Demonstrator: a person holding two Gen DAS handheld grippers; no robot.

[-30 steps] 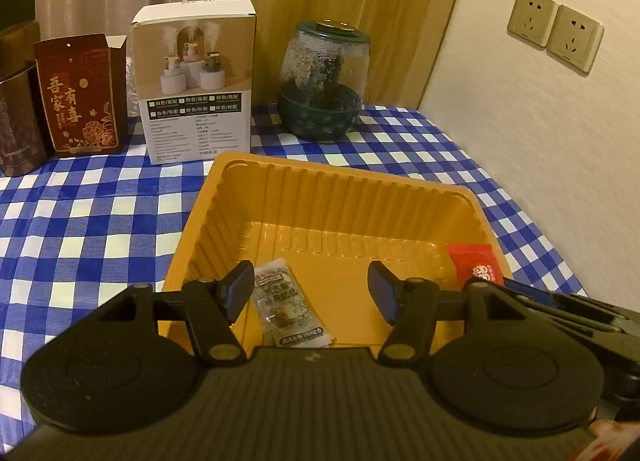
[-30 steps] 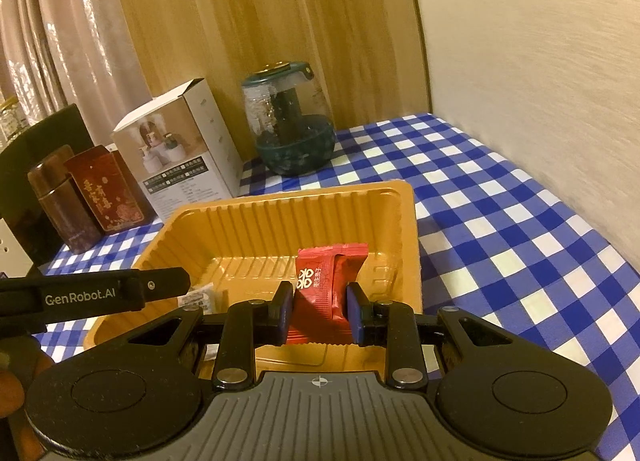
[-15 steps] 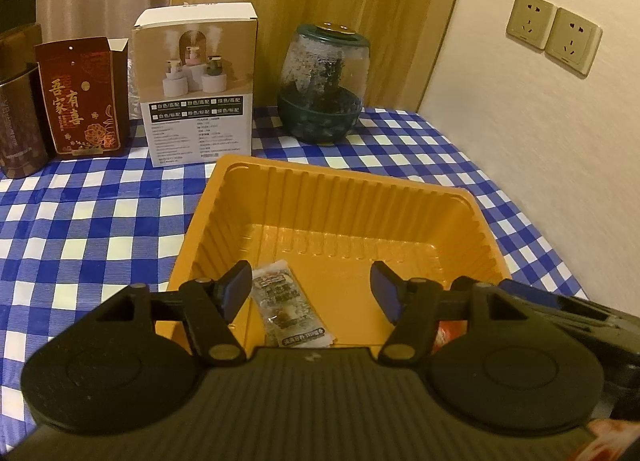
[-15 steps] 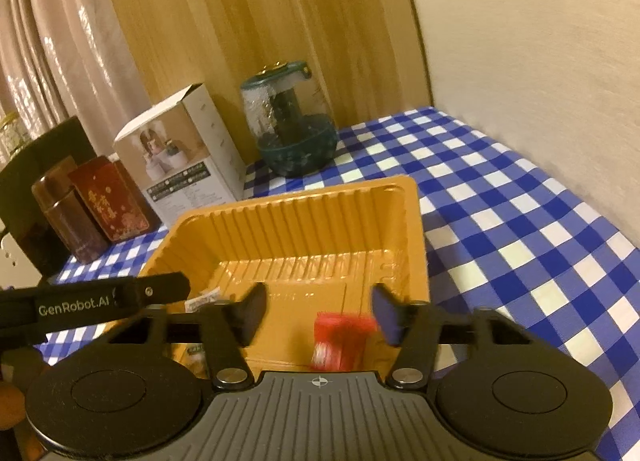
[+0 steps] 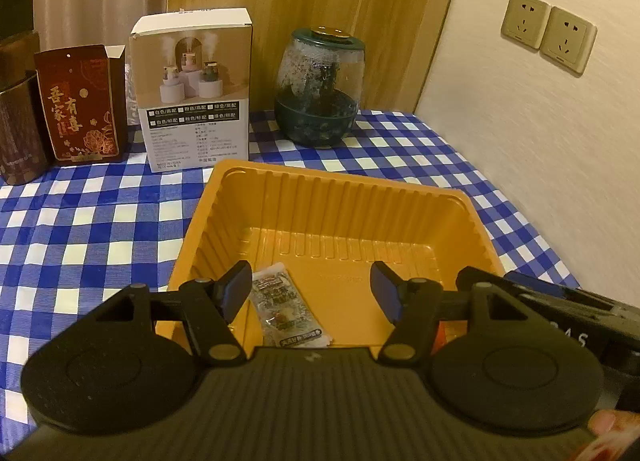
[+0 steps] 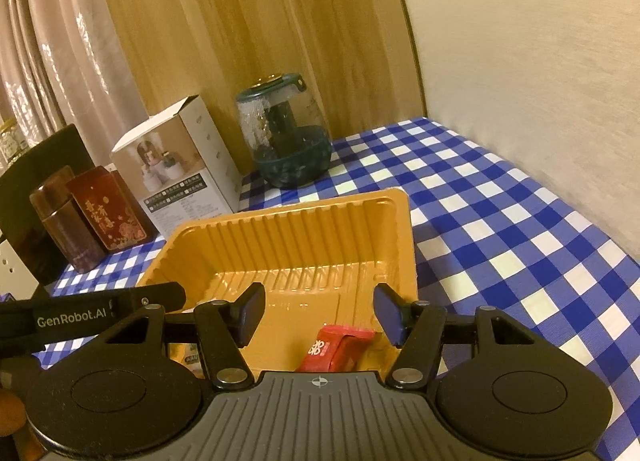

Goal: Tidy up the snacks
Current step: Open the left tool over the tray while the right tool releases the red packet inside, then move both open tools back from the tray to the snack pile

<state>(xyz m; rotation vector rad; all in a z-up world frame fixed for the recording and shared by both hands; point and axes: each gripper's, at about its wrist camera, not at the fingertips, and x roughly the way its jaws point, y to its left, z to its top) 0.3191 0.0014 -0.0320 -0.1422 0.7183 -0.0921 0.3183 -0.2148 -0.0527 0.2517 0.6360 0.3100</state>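
Observation:
An orange plastic tray [image 5: 332,197] [image 6: 296,229] sits on the blue checked tablecloth. A clear snack packet [image 5: 286,311] lies on its floor near the front, below my open, empty left gripper [image 5: 310,293]. A red snack packet [image 6: 334,349] lies in the tray's front right corner, just under my open, empty right gripper [image 6: 320,313]. In the left wrist view only a sliver of the red packet [image 5: 442,335] shows behind the right finger. The right gripper's body shows at the right edge of the left wrist view [image 5: 560,309].
Behind the tray stand a white product box [image 5: 192,89] [image 6: 180,165], a green glass jar [image 5: 320,89] [image 6: 284,133], a red carton [image 5: 78,105] [image 6: 108,213] and a brown canister [image 5: 18,125] [image 6: 64,229]. A wall [image 5: 540,121] with sockets borders the table's right side.
My right gripper opened and let the red packet drop into the tray, then pulled back and up. The left gripper stayed open and barely moved.

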